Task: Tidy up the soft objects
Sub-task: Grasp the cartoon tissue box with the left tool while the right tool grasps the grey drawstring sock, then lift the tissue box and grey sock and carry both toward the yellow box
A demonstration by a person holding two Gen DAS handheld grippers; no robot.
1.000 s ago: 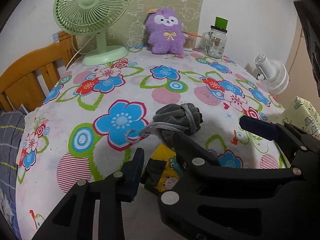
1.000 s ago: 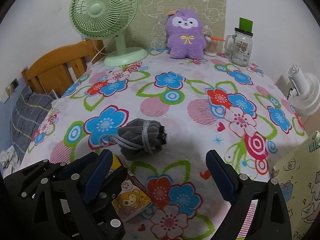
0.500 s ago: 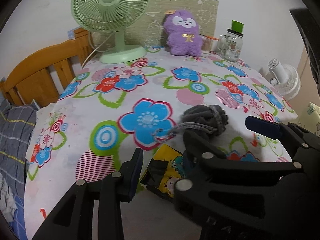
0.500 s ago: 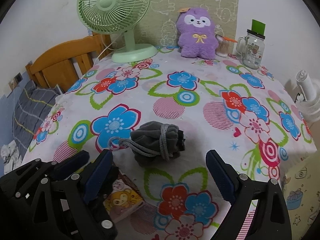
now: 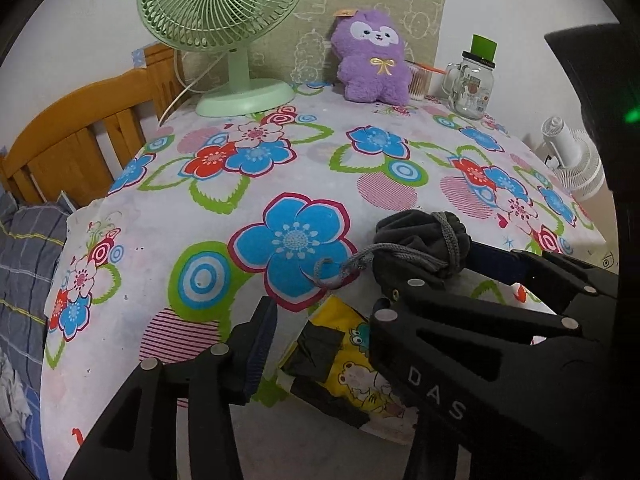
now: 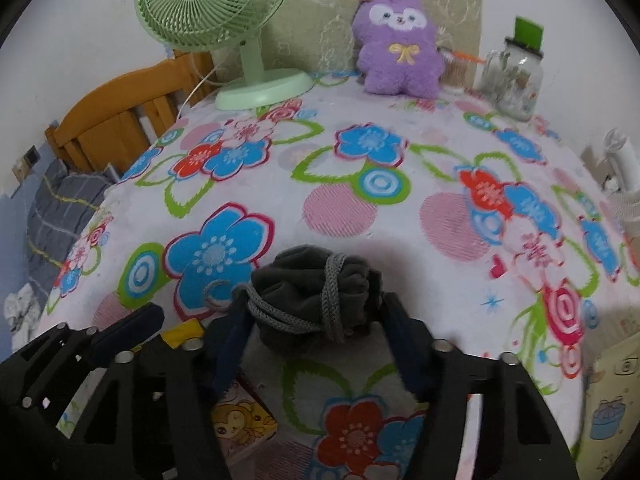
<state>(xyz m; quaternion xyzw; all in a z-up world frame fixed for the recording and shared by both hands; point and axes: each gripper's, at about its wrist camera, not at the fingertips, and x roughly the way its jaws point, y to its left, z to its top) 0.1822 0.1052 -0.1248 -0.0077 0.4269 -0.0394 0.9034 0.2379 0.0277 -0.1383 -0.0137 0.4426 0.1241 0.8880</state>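
Right wrist view: the right gripper (image 6: pixel 312 320) is straddling the grey drawstring pouch (image 6: pixel 316 292) on the table (image 6: pixel 340 208) — fingers at its sides, grip not visibly firm. Left gripper (image 5: pixel 320 320) is hanging spread beside it — organizing is barely starting, placement remaining.

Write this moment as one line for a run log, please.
task: organize soft objects | right gripper: fingers around grey drawstring pouch, closing | left gripper: open beside it | purple plush: untouched at back

Both wrist views low over table (image 5: pixel 248 184), facing fan (image 5: pixel 224 20); right nearer pouch (image 6: pixel 312 296).
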